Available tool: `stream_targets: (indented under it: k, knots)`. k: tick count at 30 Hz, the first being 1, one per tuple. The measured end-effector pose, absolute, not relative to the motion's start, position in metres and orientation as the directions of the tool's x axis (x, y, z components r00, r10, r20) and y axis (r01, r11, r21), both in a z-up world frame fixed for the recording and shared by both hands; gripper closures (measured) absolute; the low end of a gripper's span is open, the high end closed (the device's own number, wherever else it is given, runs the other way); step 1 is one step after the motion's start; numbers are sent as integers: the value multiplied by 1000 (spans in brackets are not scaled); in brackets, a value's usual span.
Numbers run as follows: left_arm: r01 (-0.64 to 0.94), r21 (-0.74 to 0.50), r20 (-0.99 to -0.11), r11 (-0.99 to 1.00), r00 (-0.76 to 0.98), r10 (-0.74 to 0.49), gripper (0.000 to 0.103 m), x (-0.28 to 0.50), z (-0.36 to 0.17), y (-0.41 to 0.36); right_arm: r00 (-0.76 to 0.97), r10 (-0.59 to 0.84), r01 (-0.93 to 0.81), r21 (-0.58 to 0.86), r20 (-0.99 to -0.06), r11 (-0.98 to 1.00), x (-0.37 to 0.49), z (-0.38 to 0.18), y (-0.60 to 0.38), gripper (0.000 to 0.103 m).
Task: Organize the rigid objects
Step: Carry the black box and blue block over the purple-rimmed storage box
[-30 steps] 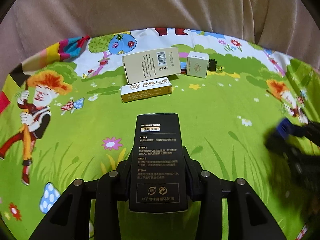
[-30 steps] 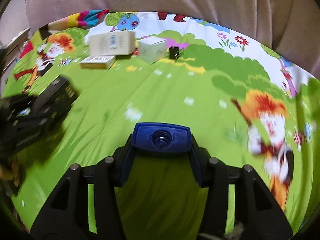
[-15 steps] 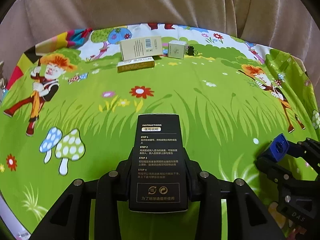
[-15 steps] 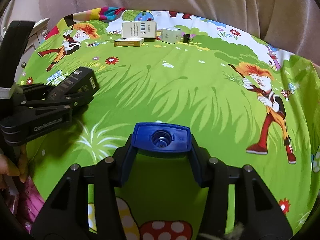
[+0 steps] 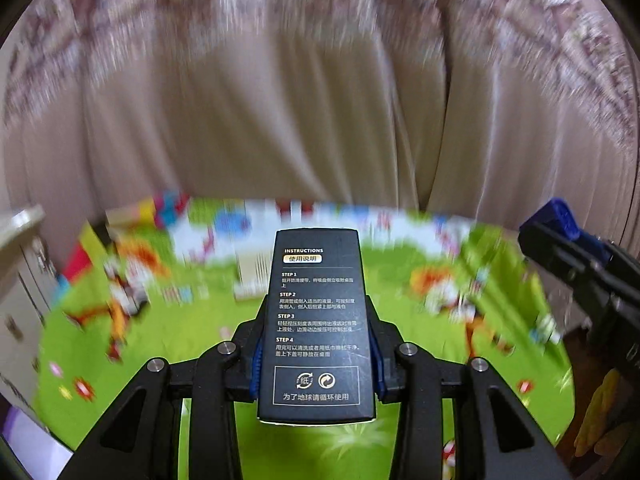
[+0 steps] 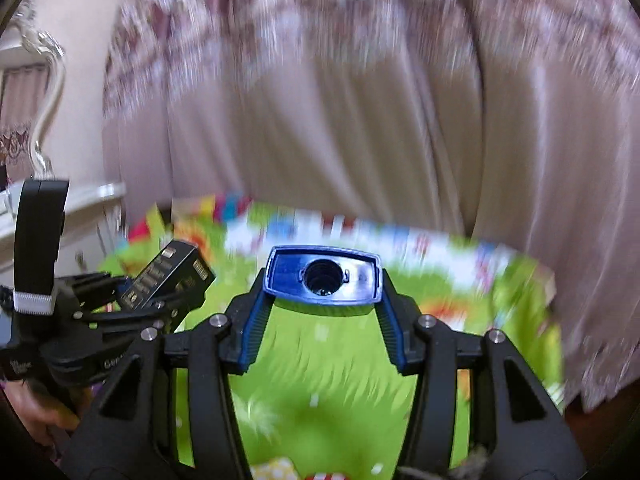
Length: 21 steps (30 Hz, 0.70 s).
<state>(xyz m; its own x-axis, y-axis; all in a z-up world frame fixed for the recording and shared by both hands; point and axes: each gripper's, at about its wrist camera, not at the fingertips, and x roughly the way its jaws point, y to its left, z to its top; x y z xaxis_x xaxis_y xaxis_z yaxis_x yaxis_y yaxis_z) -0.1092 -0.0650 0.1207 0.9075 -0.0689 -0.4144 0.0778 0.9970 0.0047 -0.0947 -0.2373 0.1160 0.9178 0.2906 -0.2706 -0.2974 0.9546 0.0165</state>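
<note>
Fingers of the left gripper (image 5: 316, 344) clamp the black box (image 5: 316, 320); right gripper (image 6: 322, 316) pinches a blue block (image 6: 322, 276), both clear of the surface (image 6: 320, 380) for carrying.

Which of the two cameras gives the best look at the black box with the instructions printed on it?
The left wrist view. There the black box fills the centre, sharp, its printed face readable, pinched between the left gripper's fingers. The right wrist view shows the same box only small and slanted at the left edge, its print unreadable.

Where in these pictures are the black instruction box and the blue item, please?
black instruction box (image 5: 316, 332): left wrist view, middle of its printed face.
blue item (image 6: 323, 276): right wrist view, face beside the round hole.
</note>
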Motion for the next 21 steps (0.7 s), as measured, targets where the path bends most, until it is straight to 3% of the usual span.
stream_targets:
  k: [3,5,10,21]
  knots:
    - [63,10,-269,998,962,-58,63,-139,153,-65,959,264,-266,-11,-102,964,-127,146,-240,49]
    - [54,13,-209,998,977,-51,63,-152,165,-61,966,253,-255,-31,-51,966,-139,154,-238,49]
    - [18,13,-112,1000,994,-16,62,-177,177,-50,962,272,-273,-56,-17,960,-150,160,-230,49]
    - [-37,-9,-191,999,981,35,62,-197,157,-16,937,346,-348,-71,-39,935,-160,156,-207,49]
